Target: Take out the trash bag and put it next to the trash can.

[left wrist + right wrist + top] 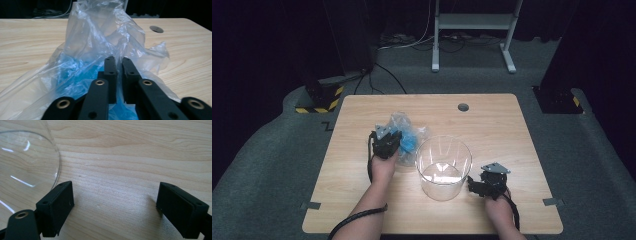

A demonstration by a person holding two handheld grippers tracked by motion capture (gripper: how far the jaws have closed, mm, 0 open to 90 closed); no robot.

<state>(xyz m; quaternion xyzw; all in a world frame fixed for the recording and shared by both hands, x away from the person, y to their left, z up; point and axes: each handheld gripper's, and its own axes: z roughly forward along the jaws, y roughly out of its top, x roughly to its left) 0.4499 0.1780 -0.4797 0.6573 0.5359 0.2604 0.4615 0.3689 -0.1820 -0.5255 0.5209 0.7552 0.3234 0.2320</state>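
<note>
1. Left tongs (pixel 116 62) sit at the crumpled clear plastic bag (pixel 100 45) on the desk (pixel 27 42). In the left gripper view the jaws stand nearly together, with a narrow gap between them, and film lies around and under the tips. Whether the pads pinch the film cannot be told.
2. Right tongs (pixel 115 200) are released: in the right gripper view the jaws stand wide apart, with bare desk wood between them and nothing held.
3. Plastic bag location: left of desk centre in the high view (pixel 404 137), just beside the clear round container (pixel 443 167) on that container's left and far side. Blue contents (pixel 75 75) show through the film, at the near side of the bag directly ahead of the left tongs.
4. Container location: upright near desk centre, between the two hands. In the right gripper view its curved wall (pixel 37 157) rises just beside the left-hand jaw of the right tongs.
5. Left hand (pixel 383 167) reaches forward from the near edge of the desk, and the right hand (pixel 498 210) rests near that edge, right of the container.
6. Desk detail: a round cable hole (pixel 463 107) lies near the far edge, well apart from the bag.
</note>
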